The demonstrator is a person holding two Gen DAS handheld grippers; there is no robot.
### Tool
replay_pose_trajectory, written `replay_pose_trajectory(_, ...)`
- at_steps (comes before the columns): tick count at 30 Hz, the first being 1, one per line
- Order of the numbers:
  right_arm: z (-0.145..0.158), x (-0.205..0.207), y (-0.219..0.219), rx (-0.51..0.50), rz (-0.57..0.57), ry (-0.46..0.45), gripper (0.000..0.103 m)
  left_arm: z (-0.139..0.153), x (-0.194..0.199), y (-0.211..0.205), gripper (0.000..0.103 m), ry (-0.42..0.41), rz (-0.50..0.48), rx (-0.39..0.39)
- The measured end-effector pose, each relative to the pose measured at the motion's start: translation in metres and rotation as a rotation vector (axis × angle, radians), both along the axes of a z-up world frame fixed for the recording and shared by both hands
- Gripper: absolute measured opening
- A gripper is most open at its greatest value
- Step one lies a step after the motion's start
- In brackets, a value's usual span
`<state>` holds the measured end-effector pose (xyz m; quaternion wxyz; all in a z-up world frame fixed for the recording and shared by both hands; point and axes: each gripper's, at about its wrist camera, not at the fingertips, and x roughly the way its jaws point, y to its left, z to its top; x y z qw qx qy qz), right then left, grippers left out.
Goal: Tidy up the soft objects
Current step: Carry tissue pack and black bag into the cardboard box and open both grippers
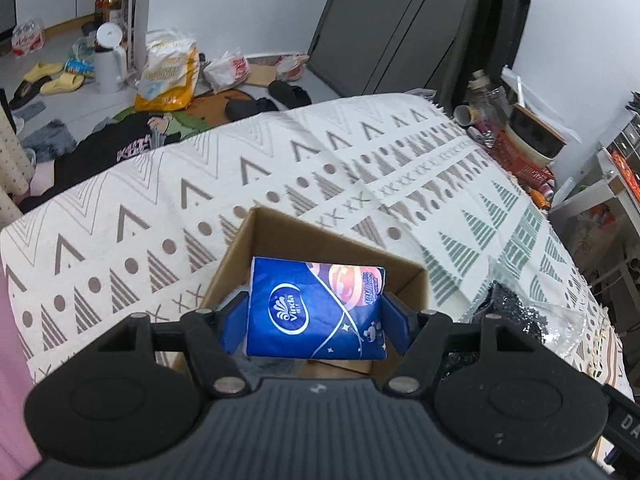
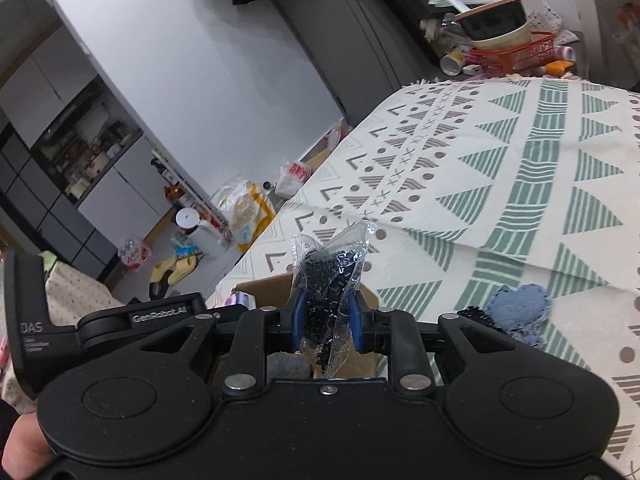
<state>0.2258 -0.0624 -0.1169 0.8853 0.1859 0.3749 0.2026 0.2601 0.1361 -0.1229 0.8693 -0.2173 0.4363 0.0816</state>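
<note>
My left gripper (image 1: 316,316) is shut on a blue Vinda tissue pack (image 1: 316,308), held over the open cardboard box (image 1: 256,236) on the patterned cloth. Something grey lies in the box under the pack. In the left wrist view, a clear bag of black bits (image 1: 516,312) shows to the right of the box. My right gripper (image 2: 326,320) is shut on that clear bag of black bits (image 2: 332,276), held upright above the cardboard box (image 2: 264,286). A blue denim heart (image 2: 520,308) lies on the cloth to the right, beside a small black piece (image 2: 474,315).
The patterned tablecloth (image 1: 280,168) covers the table, with bare cloth beyond the box. An orange basket (image 2: 516,54) with bowls stands at the far edge. The floor beyond the table holds bags, slippers and a white kettle (image 1: 108,60). The left gripper's body (image 2: 120,316) is beside mine.
</note>
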Motion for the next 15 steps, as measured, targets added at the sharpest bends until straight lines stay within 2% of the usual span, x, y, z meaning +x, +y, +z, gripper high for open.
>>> replay_pose_trajectory(9,-0.008,0.001,0.022,-0.049,0.027,0.023,0.023,-0.021,-0.002,0.014,0.069,0.058,0.007,-0.046)
replay_pose_trajectory(15,-0.010,-0.003,0.035,-0.064,0.063,0.027,0.023,-0.019,-0.011,0.020,0.071,0.070,0.003,-0.080)
